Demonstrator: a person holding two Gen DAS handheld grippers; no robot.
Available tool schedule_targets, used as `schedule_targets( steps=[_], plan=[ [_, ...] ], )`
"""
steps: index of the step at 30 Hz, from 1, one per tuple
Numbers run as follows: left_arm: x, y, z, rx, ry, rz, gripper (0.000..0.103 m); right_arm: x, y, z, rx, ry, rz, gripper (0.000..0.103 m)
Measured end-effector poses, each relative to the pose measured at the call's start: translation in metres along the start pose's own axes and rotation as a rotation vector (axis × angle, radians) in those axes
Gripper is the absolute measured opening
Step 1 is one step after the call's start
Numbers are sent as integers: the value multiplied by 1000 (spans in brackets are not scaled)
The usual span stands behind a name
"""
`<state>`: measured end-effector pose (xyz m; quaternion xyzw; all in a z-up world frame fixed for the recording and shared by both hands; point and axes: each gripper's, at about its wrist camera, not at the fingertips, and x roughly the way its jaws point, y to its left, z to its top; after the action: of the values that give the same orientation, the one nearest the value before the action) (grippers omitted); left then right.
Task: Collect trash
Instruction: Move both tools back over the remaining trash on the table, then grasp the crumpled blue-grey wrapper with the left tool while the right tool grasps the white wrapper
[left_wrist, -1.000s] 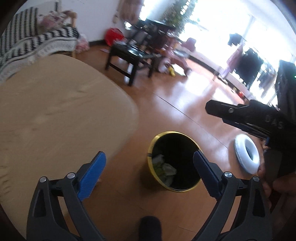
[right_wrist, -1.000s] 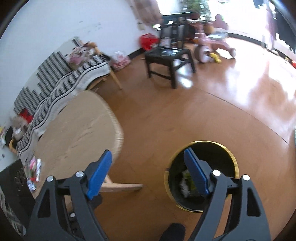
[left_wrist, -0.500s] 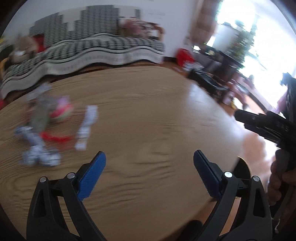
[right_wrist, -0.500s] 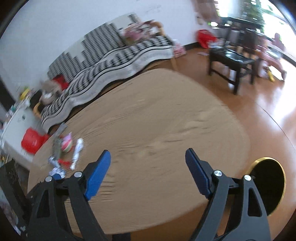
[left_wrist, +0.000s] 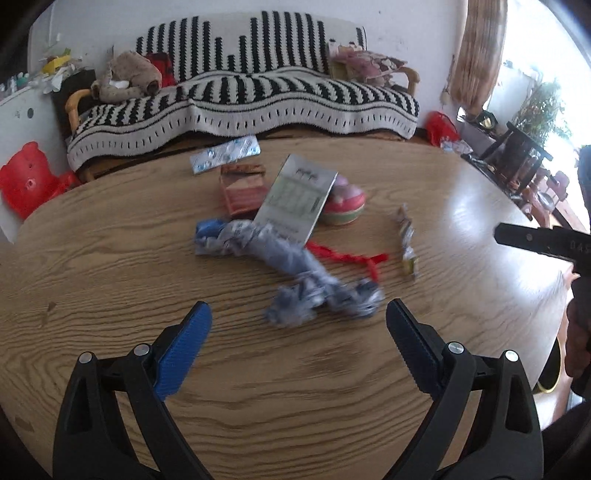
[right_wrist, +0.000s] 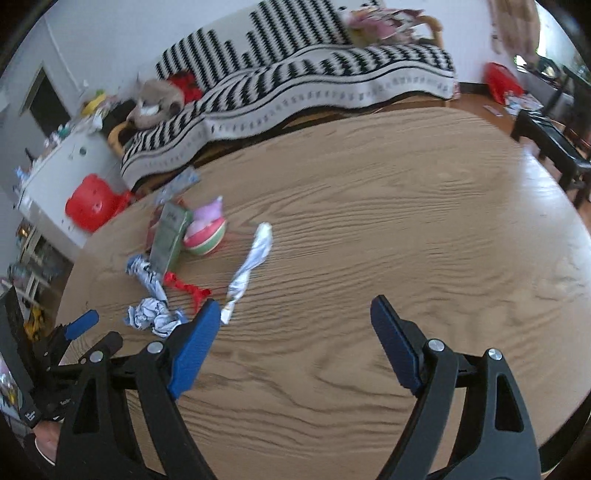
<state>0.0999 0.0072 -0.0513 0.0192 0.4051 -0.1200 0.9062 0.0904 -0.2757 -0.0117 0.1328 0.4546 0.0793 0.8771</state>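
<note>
We see a round wooden table (left_wrist: 110, 266) filling most of both frames, with a black-and-white striped sofa (left_wrist: 258, 92) across the top of each view. The left gripper (left_wrist: 298, 328) sits at the bottom centre of the left wrist view, its jaws wide apart and holding nothing. The right gripper (right_wrist: 291, 325) occupies the bottom of the right wrist view, jaws likewise spread and empty.

We find the trash grouped at the centre of the left wrist view and at centre left of the right wrist view. The crumpled blue-and-white wrapper (left_wrist: 295, 273) lies just above the left gripper's fingertips. A grey flat packet (left_wrist: 295, 195) leans above it, beside a pink-and-green ball toy (left_wrist: 345, 206). A red twisted strip (left_wrist: 351, 258) lies to the right of the wrapper. A silver twisted wrapper (right_wrist: 251, 266) lies just above the right gripper's left finger.
</note>
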Motion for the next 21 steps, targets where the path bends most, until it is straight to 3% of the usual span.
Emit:
schedule_targets(
  steps=[3,10,17,19,21],
  plan=[
    [11,0,-5,29,39,-31,92,23,19,1,-34,30,-4,81],
    [31,-18,-7,129,30,-24,91,65,42,6,-89,69,-62,79],
    [42,-20,-8,148,43,-28,76,95,53,14,-110,73,-108,71],
    [44,-19,-9,149,51,-24,69,101,55,18,-111,59,-126,65],
    [47,-17,-9,139,62,-28,57,105,57,20,-120,48,-146,53]
  ],
)
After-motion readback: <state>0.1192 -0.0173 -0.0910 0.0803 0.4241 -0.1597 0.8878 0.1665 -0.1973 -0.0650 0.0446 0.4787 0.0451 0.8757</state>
